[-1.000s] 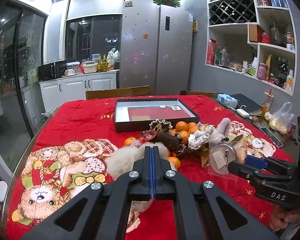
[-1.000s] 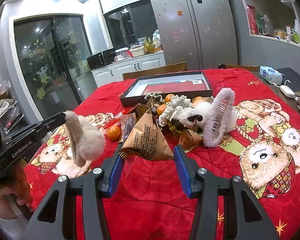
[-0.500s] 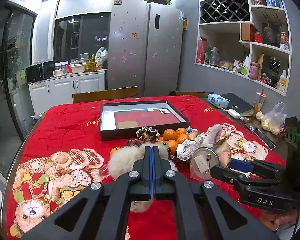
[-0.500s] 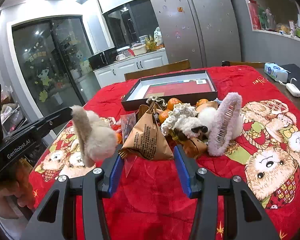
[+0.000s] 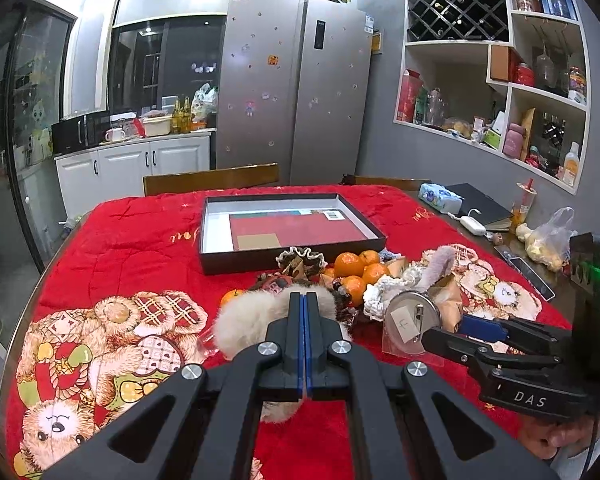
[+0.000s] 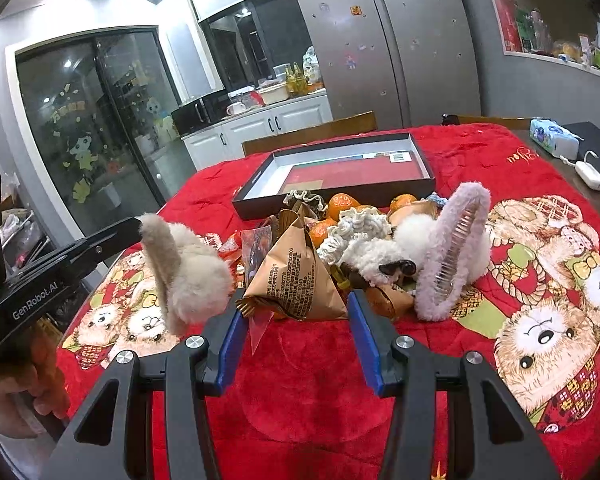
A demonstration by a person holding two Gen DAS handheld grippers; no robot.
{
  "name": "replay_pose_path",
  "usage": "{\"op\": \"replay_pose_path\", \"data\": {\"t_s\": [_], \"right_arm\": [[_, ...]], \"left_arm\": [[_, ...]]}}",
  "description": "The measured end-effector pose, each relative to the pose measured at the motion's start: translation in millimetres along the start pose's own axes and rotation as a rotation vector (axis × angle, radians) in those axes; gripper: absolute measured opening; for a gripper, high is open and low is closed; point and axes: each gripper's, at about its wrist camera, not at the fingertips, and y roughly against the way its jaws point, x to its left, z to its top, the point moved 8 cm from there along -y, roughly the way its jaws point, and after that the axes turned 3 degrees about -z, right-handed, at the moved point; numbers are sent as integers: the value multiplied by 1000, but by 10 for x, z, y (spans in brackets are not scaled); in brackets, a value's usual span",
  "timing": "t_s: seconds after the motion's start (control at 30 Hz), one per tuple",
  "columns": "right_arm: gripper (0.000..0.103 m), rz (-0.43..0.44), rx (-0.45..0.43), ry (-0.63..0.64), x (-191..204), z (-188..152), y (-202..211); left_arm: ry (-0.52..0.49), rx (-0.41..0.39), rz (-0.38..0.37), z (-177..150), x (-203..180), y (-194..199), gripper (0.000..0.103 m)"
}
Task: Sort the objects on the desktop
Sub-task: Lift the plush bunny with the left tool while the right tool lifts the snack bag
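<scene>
walls: grey | fridge (image 5: 296, 92): steel two-door, plant on top | cabinets (image 5: 140, 168): white, cluttered counter | shelves (image 5: 500, 80): white, bottles, wine rack | glass door (image 6: 88, 128): dark, stickers | chair back (image 5: 212, 179): wooden, behind worktop | light: bright ceiling glare

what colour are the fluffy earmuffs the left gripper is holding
Beige earmuffs, clearest in the right wrist view.

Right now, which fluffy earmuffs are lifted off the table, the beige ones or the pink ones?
The beige earmuffs. The left gripper has its jaws shut on their band, holding them up. The pink earmuffs lie in the pile on the red cloth, ungripped.
</scene>
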Motion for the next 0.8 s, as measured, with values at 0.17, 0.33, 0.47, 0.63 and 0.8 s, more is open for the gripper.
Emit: {"op": "replay_pose_path", "data": {"t_s": [0.17,0.33,0.47,0.63,0.8], "right_arm": [[48,-5,10,-5,-23,-17,-54],[48,-3,17,6,-19,-22,-80],[48,-14,53,-1,-56,-117,-177],[49,-10,77,-13,-99,-205,-241],[50,-2,86,-8,-100,-255,-270]], "left_arm": [[2,5,-5,2,8,-30,0],[12,13,-16,-13,7,-63,0],[14,28,-19,-78,-1,-101,0],[38,41,-23,-161,36,-127,0],[52,62,-21,-254,66,-170,0]]}}
